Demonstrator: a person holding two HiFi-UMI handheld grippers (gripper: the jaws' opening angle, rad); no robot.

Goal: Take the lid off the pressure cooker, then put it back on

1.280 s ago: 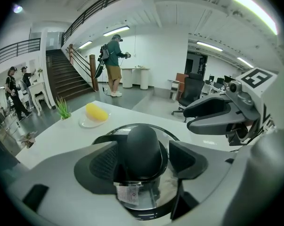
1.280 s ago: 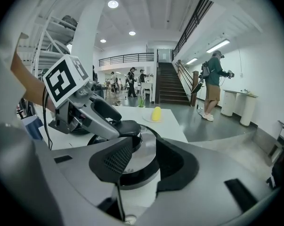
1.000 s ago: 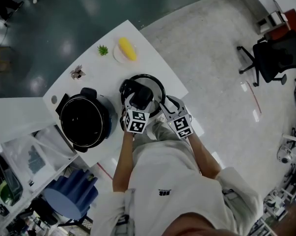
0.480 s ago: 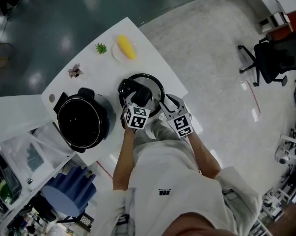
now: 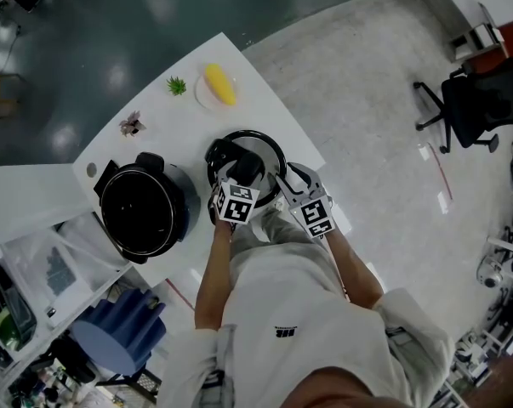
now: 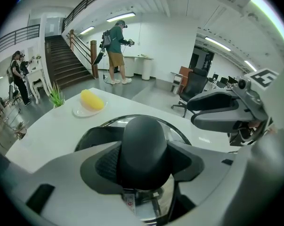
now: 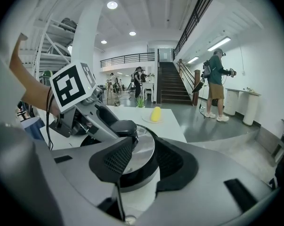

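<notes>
The steel lid (image 5: 265, 145) with its black rim lies on the white table (image 5: 162, 143), right of the open black pressure cooker (image 5: 145, 211). My left gripper (image 5: 239, 172) points down over the lid's middle. Its jaws are closing, and the lid's black knob (image 6: 144, 142) sits between the pads (image 6: 106, 164), which touch it on both sides. My right gripper (image 5: 283, 181) is at the lid's near right edge. In the right gripper view its jaws (image 7: 144, 161) stand apart with the lid's rim (image 7: 132, 175) between them.
A plate with a yellow item (image 5: 218, 85), a small green plant (image 5: 178, 86) and a small ornament (image 5: 133, 125) stand at the table's far side. A blue stool (image 5: 120, 338) and shelves are at the lower left, and an office chair (image 5: 473, 100) is on the floor at right.
The left gripper has tilted slightly over the lid's knob. Both hands, the lid and the cooker stay where they were.
</notes>
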